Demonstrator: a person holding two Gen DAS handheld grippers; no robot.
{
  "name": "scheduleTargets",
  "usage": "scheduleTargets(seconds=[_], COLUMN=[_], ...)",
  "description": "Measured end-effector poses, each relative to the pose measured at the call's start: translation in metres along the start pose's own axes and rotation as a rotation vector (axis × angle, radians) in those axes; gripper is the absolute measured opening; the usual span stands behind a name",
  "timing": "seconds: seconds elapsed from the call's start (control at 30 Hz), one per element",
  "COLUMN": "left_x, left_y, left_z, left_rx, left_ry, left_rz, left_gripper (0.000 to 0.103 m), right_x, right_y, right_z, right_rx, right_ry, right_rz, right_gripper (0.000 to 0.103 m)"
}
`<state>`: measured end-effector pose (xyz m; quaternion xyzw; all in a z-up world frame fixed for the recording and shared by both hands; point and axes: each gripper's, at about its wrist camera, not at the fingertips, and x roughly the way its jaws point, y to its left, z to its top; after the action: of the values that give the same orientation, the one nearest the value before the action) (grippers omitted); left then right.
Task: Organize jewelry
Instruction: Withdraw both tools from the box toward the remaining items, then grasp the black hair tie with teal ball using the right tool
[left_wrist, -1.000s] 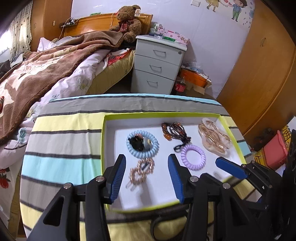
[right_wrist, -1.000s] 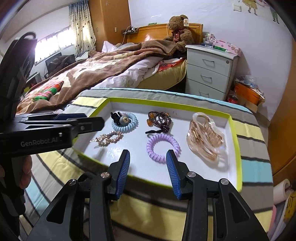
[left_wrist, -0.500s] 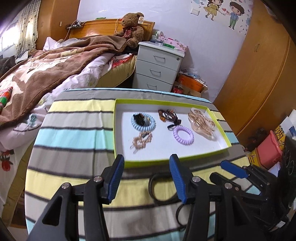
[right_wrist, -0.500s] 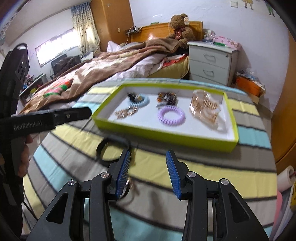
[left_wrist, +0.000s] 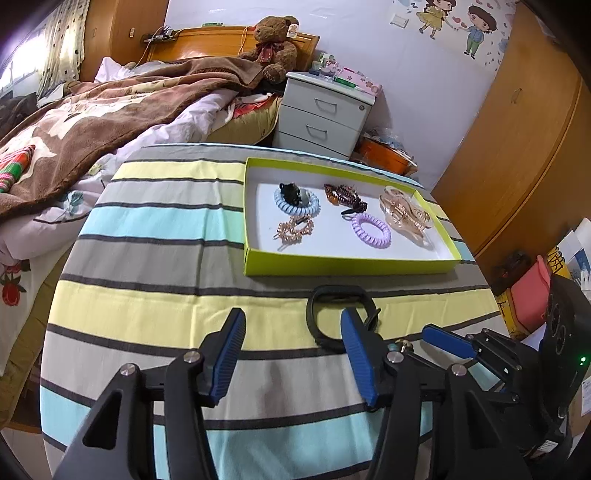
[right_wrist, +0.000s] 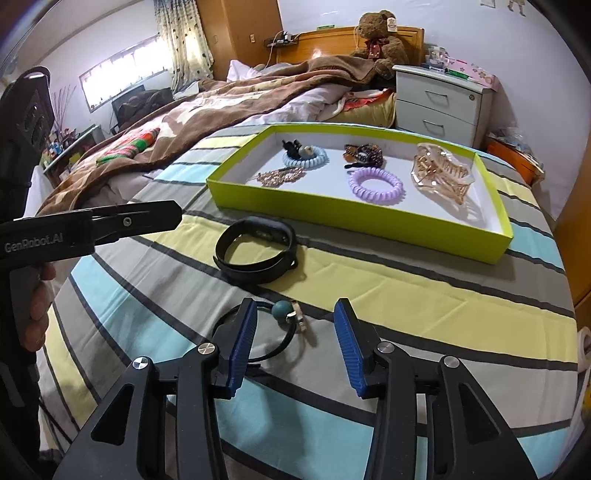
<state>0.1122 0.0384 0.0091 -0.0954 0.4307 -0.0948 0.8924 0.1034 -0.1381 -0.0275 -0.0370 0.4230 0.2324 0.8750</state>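
A lime-green tray (left_wrist: 343, 266) (right_wrist: 354, 212) on the striped cloth holds a blue coil tie (left_wrist: 296, 202), a purple coil tie (right_wrist: 376, 184), a gold hair clip (left_wrist: 294, 228), a brown beaded bracelet (right_wrist: 364, 152) and a clear claw clip (right_wrist: 441, 173). A black wristband (right_wrist: 255, 251) (left_wrist: 325, 314) lies in front of the tray. A black cord with a teal bead (right_wrist: 282, 309) lies just beyond my open, empty right gripper (right_wrist: 293, 332). My left gripper (left_wrist: 293, 350) is open and empty, left of the wristband.
The table carries a striped cloth (left_wrist: 155, 258). A bed with a brown blanket (left_wrist: 92, 114) lies to the left. A white nightstand (left_wrist: 325, 114) and a teddy bear (left_wrist: 277, 44) stand behind. A wooden wardrobe (left_wrist: 517, 147) is on the right.
Both grippers have pulled back from over the tray toward the near side of the table. The wristband and beaded cord have come into view. Both stay open.
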Motion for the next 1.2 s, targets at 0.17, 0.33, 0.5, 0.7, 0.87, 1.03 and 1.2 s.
scheduleTargets(seconds=[0.17,0.33,0.5,0.7,0.87,1.03,1.2], left_x=[0.0,0.003,0.004,0.007,0.011,0.017,0.028], left_y=[0.005,0.008,0.008,0.006,0.004,-0.001,-0.007], left_z=[-0.008,-0.013,-0.015,-0.016,-0.014,-0.011,-0.007], left_rx=[-0.009,-0.022,-0.02,-0.021,-0.017,-0.012,0.001], left_ry=[0.012,0.025,0.029,0.041,0.049,0.06,0.078], left_rz=[-0.004,-0.006,-0.012,-0.007,0.001,0.0,0.009], left_gripper=[0.057,0.057,0.057,0.057,0.057,0.057,0.057], right_x=[0.009,0.01,0.01,0.008,0.005,-0.005,-0.019], right_y=[0.005,0.006,0.007,0.002,-0.001,-0.007,-0.019], right_z=[-0.002,-0.002,-0.003,-0.002,-0.003,-0.005,-0.008], right_rx=[-0.028,-0.044,-0.048,-0.027,-0.015,0.004,0.039], right_ry=[0.027,0.027,0.026,0.018,0.008,-0.018,-0.051], right_rz=[-0.025,-0.045,-0.052,-0.067,-0.061,-0.05,-0.053], right_gripper=[0.045,0.044,0.044,0.024,0.018,0.018,0.018])
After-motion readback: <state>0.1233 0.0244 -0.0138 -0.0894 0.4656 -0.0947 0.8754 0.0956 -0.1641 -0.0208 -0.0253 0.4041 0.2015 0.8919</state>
